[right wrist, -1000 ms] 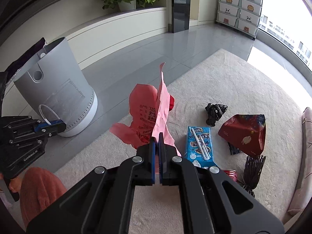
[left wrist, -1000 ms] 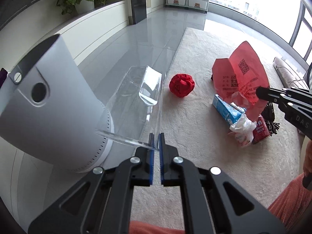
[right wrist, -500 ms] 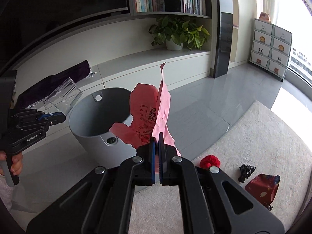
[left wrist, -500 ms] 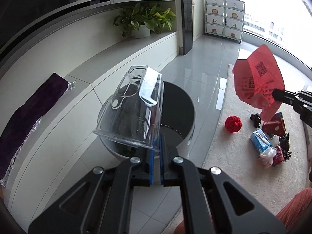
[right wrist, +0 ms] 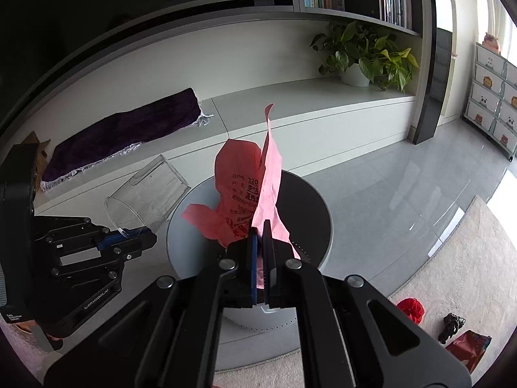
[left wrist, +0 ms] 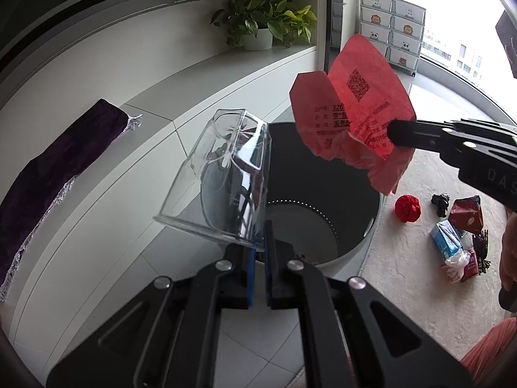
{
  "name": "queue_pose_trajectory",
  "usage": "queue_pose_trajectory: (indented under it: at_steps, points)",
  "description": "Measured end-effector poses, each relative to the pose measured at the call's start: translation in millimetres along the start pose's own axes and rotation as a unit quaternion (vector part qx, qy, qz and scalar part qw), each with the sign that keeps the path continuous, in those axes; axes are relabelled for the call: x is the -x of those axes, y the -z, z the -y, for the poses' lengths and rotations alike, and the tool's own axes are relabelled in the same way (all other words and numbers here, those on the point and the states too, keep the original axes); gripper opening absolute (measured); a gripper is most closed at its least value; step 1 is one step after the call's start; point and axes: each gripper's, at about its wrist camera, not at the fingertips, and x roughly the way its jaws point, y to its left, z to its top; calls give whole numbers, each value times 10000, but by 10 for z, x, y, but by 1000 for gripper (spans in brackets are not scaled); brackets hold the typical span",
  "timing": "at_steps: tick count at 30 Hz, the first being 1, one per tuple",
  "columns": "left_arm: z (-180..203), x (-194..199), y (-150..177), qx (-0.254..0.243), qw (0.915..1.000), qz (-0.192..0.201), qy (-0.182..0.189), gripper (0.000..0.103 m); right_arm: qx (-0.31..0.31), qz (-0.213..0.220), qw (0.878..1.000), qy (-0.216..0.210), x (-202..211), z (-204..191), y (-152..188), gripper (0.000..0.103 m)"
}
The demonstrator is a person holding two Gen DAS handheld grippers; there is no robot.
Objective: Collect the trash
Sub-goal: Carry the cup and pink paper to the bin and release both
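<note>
Left wrist view has the left tongs pinching the rim of a clear plastic container, tilted over the near edge of the round grey bin. It looks light and stiff but slick, and thin enough to crack if squeezed, so the rim is a sensible hold. The right tongs are pressed together on a crumpled red paper slip held above the bin's open mouth; it should be nearly weightless, floppy and easy to tear, and may flutter aside when let go, so I would release it low. Printed on it are a QR code and black Chinese lines beginning with "320". "GenRobot.AI" reads on the left tool's body, and "DAS" on the right one. More litter lies on the rug beyond the bin.
</note>
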Motion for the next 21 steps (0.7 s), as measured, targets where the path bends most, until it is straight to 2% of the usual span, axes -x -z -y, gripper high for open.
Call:
queue_pose_trajectory:
  at_steps: [4, 7, 9, 10, 18, 21]
  points:
    - [-24, -129, -45, -22, 10000, -41, 28, 5, 33, -49, 10000, 28, -121, -17, -17, 10]
    - [-25, -209, -68, -35, 10000, -79, 34, 5, 40, -17, 10000, 20, -161, -16, -25, 26]
    - [-31, -259, -82, -28, 9999, -110, 45, 5, 35, 51, 10000, 10, -160, -18, -31, 43]
    - [-30, -282, -87, -28, 9999, -124, 40, 5, 45, 88, 9999, 25, -155, -22, -35, 45]
    - [3, -428, -162, 0, 9998, -195, 19, 5, 84, 128, 9999, 51, -116, 3, -28, 47]
    - [64, -475, -219, -81, 9997, -152, -169, 9, 123, 135, 9998, 90, -73, 7, 4, 47]
